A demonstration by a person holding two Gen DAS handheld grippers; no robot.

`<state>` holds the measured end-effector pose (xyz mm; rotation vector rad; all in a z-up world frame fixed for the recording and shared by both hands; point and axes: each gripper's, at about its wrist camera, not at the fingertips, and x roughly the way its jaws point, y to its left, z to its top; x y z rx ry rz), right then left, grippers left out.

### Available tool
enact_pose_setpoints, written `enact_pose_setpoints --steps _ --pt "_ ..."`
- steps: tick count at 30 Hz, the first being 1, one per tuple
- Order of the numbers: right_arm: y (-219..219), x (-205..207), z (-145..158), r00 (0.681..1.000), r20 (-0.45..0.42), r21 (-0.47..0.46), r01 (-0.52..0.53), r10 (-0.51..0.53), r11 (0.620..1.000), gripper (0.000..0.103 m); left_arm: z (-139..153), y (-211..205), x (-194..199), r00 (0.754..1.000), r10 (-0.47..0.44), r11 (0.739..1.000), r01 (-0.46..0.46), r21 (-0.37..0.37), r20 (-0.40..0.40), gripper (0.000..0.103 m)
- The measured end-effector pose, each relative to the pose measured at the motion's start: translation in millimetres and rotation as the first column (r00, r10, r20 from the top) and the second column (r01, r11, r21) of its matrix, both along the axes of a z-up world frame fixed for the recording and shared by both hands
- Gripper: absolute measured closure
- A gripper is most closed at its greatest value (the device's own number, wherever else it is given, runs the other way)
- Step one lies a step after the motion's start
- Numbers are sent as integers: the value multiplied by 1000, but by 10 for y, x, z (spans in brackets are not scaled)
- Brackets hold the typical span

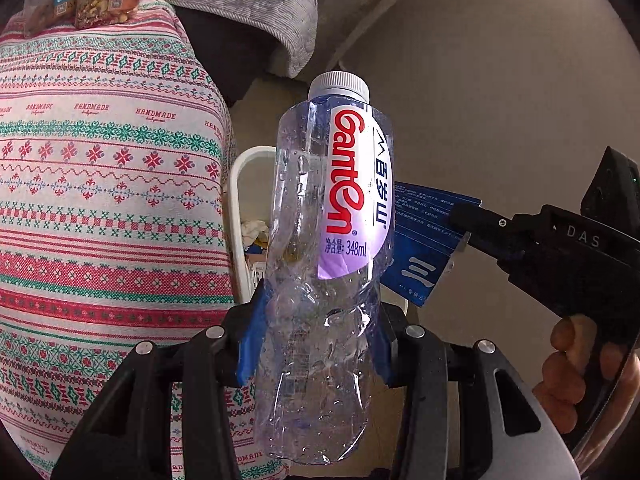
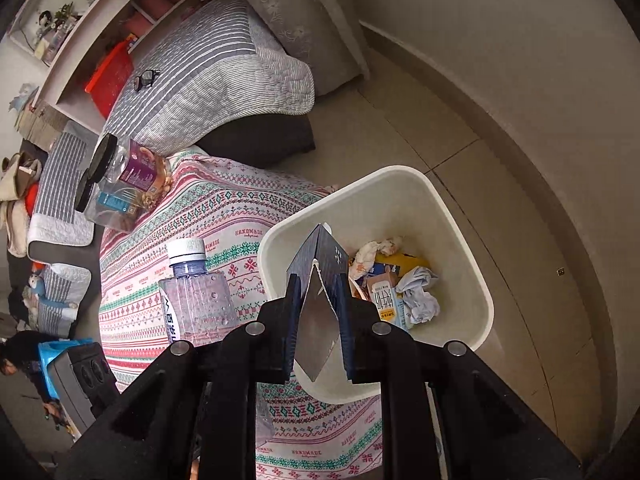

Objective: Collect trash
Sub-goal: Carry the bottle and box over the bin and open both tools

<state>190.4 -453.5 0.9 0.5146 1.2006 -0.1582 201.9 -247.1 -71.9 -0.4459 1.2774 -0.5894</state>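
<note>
1. The left wrist camera looks steeply down along its fingers, close over the patterned cloth.
2. The right wrist camera looks steeply down, close above the white bin.
3. Both views share cloth, bin and floor.

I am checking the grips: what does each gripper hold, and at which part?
Left gripper holds the bottle at its lower body. Right gripper holds the blue packet near its torn open end.
</note>
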Motion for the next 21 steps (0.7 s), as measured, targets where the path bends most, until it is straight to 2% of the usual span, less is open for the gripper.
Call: enact_pose_setpoints --steps 3,6,8,9,11,15,17,21 --pt "-89 -18 -51 1000 -18 -60 24 -25 998 84 -120 -244 11 1000 -13 1000 12 -17 -27 59" --pt "-176 -27 -83 998 -20 -87 57 -59 995 72 -199 -496 64 999 -40 999 39 -32 -28 58" --pt "-238 -38 -105 996 -28 -68 81 -83 994 68 -244 -587 90 999 -38 999 37 -17 -17 48" --pt "-259 -49 -98 995 -26 -65 90 -91 994 66 -262 -593 105 999 -30 1000 30 -6 -12 37" --pt "-262 -71 -45 995 -8 -75 100 -101 992 61 -261 -605 76 999 -34 999 34 -19 3 36" --pt "-160 -78 76 997 29 -77 77 -75 994 57 -162 -396 -36 998 -49 998 48 30 25 36" --pt "-65 -72 136 998 46 -75 49 -45 996 51 -41 -263 -68 997 -47 997 44 57 55 36" --pt "244 -87 305 994 96 -103 -35 45 994 46 256 41 -138 995 -29 995 20 97 97 36"
